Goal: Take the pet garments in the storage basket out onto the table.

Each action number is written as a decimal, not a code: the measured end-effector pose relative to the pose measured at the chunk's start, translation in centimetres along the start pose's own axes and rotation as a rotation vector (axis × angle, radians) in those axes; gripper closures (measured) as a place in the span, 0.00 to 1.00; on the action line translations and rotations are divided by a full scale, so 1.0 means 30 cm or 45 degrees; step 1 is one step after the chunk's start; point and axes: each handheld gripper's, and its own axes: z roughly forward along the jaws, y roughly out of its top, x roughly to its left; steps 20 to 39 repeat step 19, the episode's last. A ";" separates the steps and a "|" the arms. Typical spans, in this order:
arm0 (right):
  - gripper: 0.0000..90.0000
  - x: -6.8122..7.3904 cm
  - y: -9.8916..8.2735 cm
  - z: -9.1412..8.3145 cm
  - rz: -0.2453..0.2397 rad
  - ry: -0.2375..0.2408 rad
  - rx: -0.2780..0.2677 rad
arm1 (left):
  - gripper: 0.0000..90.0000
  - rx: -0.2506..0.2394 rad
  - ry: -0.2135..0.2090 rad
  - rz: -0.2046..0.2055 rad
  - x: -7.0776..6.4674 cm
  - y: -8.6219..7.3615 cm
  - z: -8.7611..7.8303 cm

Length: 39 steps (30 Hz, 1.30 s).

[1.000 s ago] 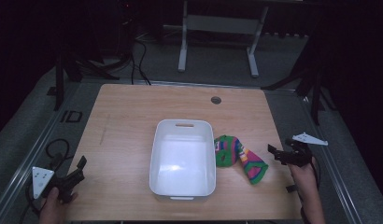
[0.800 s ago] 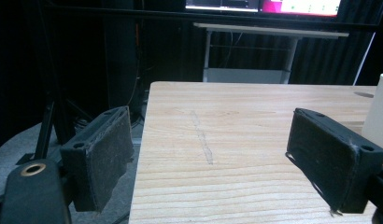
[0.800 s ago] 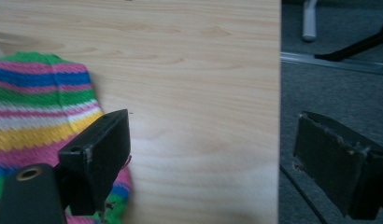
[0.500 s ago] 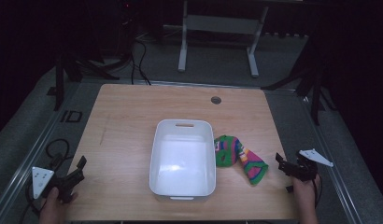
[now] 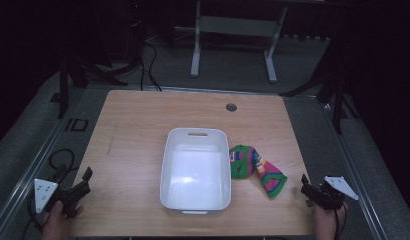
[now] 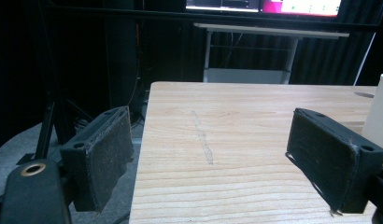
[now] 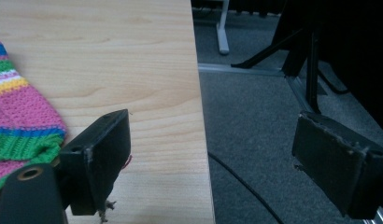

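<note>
Wooden desk [image 5: 143, 130] seen from above, bearing a white tub [image 5: 195, 172] at its centre with a striped knitted sock [image 5: 255, 167] lying flat just beside the tub's right wall, apparently touching it at the cuff, though the high view is too coarse to be sure. The tub looks empty. The right tongs [image 5: 311, 192] sit at the desk's near right corner, near the sock's toe but apart from it, jaws spread wide with nothing between them; the right gripper view places one jaw over the desk edge next to the sock [image 7: 21, 116] and the other out over the grey floor [image 7: 273, 116]. The left tongs [image 5: 79, 186] rest at the near left corner, likewise wide and empty, well apart from both tub and sock. Principal risks, judged from this layout: a reach straddling the desk edge may close on air or clip the edge rather than the sock; a pinch at the toe alone would leave the sock hanging long, so that it may drape over the tub rim instead of dropping inside; a low sweep toward the cuff could nudge the light tub sideways, as the left tongs are too far off to steady it.
</note>
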 end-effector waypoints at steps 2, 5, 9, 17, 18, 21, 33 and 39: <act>0.13 0.001 -0.002 -0.005 0.005 -0.009 -0.014 | 0.16 0.001 0.000 0.001 0.000 0.000 0.000; 0.13 0.005 -0.007 -0.017 0.012 -0.005 -0.055 | 0.16 0.001 -0.002 0.002 -0.001 0.000 0.000; 0.15 0.002 -0.008 -0.018 0.021 -0.003 -0.065 | 0.16 0.001 -0.003 0.004 -0.001 0.000 0.001; 0.15 0.002 -0.007 -0.016 0.017 -0.009 -0.061 | 0.16 0.001 -0.002 0.003 -0.001 0.000 0.001; 0.15 0.003 -0.007 -0.016 0.016 -0.013 -0.061 | 0.16 0.001 -0.002 0.003 -0.002 0.000 0.001; 0.15 0.003 -0.007 -0.015 0.015 -0.009 -0.059 | 0.16 0.001 -0.002 0.004 -0.001 0.000 0.001; 0.15 0.003 -0.007 -0.015 0.015 -0.009 -0.059 | 0.16 0.001 -0.002 0.004 -0.001 0.000 0.001; 0.15 0.003 -0.007 -0.015 0.015 -0.009 -0.059 | 0.16 0.001 -0.002 0.004 -0.001 0.000 0.001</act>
